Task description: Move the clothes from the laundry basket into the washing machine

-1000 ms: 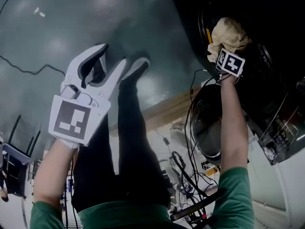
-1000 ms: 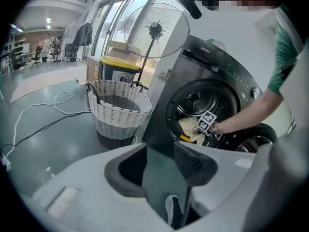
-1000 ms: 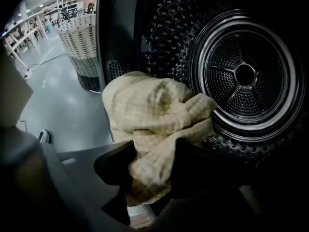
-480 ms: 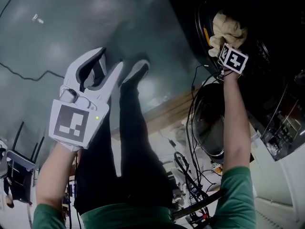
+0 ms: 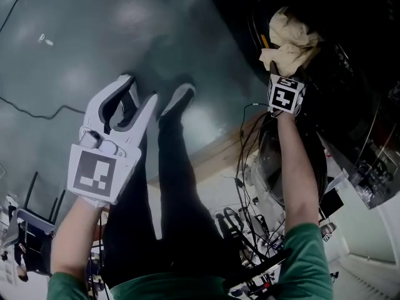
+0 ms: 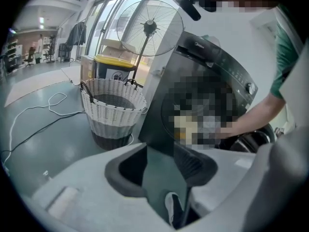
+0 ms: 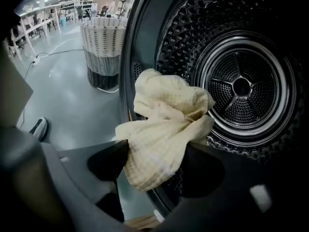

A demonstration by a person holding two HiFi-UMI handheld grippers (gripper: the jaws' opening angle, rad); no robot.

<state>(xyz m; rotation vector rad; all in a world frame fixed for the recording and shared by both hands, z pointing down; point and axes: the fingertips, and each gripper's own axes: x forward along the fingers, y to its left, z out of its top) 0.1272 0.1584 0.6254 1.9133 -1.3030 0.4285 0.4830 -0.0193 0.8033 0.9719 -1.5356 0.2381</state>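
Note:
My right gripper [image 7: 154, 154] holds a crumpled cream cloth [image 7: 166, 124] at the mouth of the washing machine drum [image 7: 241, 86]. The cloth fills the gap and touches both pads, though these jaws have just been opening. In the head view this gripper [image 5: 281, 74] reaches into the machine's dark opening [image 5: 350, 55], the cloth [image 5: 289, 37] bunched beyond its marker cube. My left gripper [image 5: 128, 102] hangs over the floor, open and empty; in the left gripper view it [image 6: 159, 163] points at the machine front [image 6: 203, 81]. The white wicker laundry basket [image 6: 113, 108] stands left of the machine.
The round door [image 5: 269, 164] hangs open below my right arm, tangled with black cables [image 5: 250, 142]. A standing fan [image 6: 149, 25] rises behind the basket [image 7: 102, 42]. A loose cable [image 6: 53, 103] snakes over the grey floor. My shoe [image 5: 178, 99] shows beside the left gripper.
The right gripper and the cream cloth have shifted left along the drum opening. The left gripper has stayed open and almost still.

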